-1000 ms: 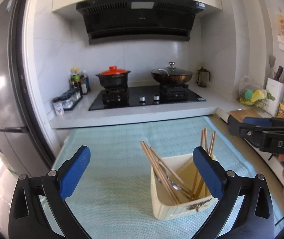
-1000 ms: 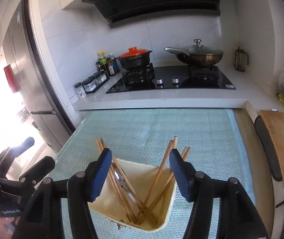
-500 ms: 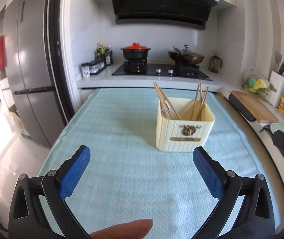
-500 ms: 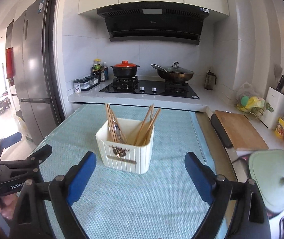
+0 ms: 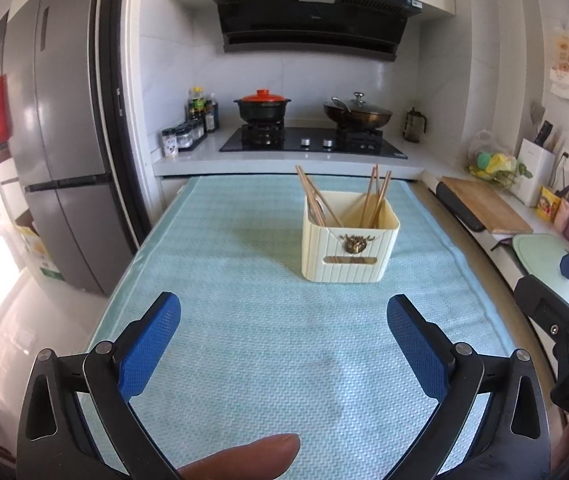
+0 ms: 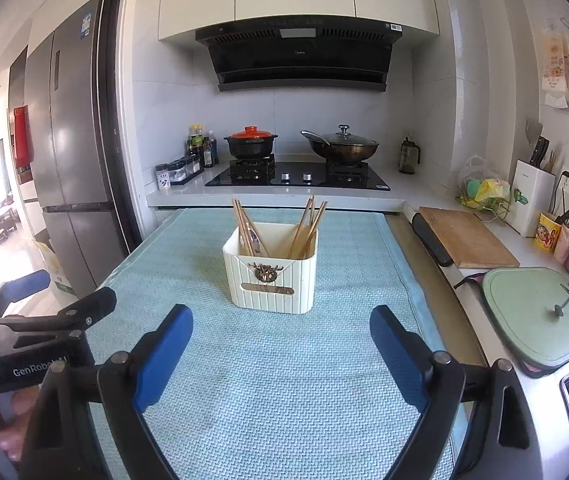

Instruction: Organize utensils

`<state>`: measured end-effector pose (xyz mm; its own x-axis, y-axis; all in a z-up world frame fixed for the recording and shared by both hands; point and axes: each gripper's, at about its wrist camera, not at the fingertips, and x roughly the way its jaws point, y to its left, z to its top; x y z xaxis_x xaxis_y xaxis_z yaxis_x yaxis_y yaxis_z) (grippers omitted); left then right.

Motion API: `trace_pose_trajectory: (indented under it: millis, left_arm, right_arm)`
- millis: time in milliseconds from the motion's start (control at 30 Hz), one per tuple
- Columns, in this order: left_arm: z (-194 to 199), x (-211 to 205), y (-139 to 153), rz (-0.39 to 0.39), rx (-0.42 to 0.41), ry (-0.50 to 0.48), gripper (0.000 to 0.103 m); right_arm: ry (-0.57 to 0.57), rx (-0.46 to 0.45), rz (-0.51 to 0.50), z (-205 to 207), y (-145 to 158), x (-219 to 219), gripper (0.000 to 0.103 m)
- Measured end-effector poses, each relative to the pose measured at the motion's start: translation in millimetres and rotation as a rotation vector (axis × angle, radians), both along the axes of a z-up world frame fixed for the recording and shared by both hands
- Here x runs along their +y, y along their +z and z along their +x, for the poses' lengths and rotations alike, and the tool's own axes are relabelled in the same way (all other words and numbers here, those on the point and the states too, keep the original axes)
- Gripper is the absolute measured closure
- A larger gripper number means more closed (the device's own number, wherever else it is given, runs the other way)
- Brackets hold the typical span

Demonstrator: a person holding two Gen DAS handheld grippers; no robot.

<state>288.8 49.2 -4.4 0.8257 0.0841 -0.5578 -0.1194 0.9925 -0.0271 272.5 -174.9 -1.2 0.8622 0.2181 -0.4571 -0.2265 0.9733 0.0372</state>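
At the bottom of both wrist views the tongs are spread wide and holding nothing: the left gripper (image 5: 283, 322) and the right gripper (image 6: 281, 332) both hang over bare teal mat (image 6: 284, 380). Dead ahead of each, just above frame centre, stands the cream utensil box (image 6: 270, 280) (ribbed walls, a bronze ornament on its front), upright on the mat and well apart from either pair of pads. In it the chopsticks (image 6: 308, 222) lean in two bunches, long axes near vertical and fanning outward, with a spoon (image 6: 253, 238) tucked in the left bunch. No loose utensil shows on the mat, so the sorting looks about finished. The box sits slightly right of centre for the left tongs and nearly centred for the right, so neither looks clearly nearer. Readable writing: "GenRobot" on the left tool's body at lower left of the right view; the hood's logo is too small to read.
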Motion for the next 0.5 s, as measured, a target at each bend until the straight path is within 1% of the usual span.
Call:
trace_pose_trajectory:
  millis: [167, 500]
  left_arm:
    - [-5.5, 2.8, 6.2, 0.000, -0.013, 0.009, 0.000]
    - [-7.4, -1.3, 5.1, 0.022, -0.011, 0.008, 0.000]
  right_arm:
    - [0.006, -0.018, -0.023, -7.8, 8.0, 3.4, 0.011]
    - [0.018, -0.019, -0.029, -12.6, 8.8, 7.2, 0.011]
